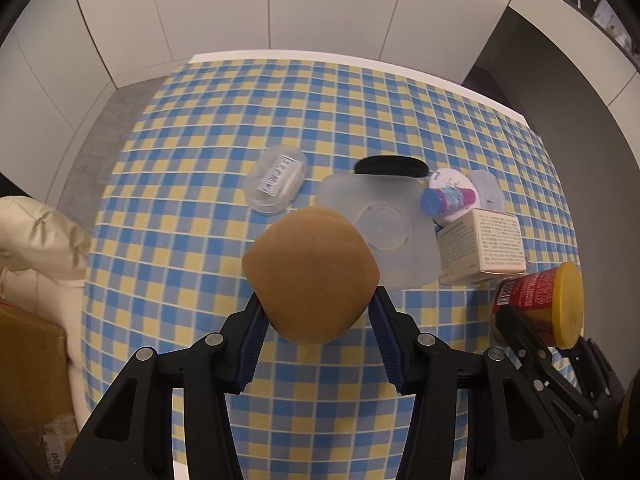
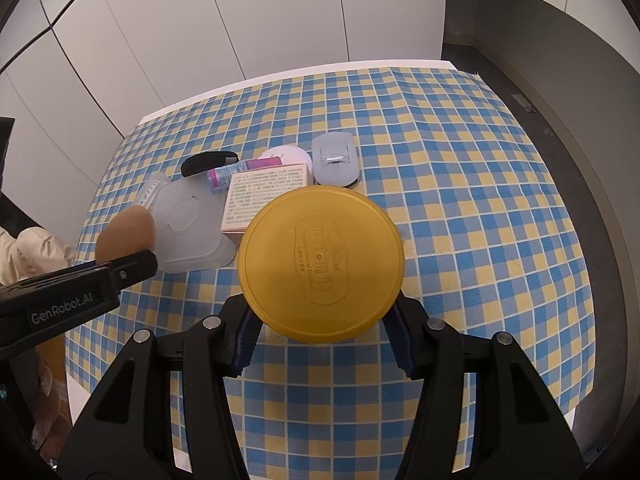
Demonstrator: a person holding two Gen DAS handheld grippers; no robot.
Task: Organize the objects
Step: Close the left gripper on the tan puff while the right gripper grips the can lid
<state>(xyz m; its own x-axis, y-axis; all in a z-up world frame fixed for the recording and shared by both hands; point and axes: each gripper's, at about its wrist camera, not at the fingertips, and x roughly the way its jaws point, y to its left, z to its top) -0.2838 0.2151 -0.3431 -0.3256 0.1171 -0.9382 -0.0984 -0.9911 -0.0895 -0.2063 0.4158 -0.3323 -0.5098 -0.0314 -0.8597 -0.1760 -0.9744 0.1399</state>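
The print on the white box is too small to be read; the can body is hidden by its yellow lid.

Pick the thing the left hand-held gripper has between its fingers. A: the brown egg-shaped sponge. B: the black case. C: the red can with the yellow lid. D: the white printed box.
A: the blue pads of the left hand-held gripper press both sides of the brown egg-shaped sponge, clear of the checked tablecloth.
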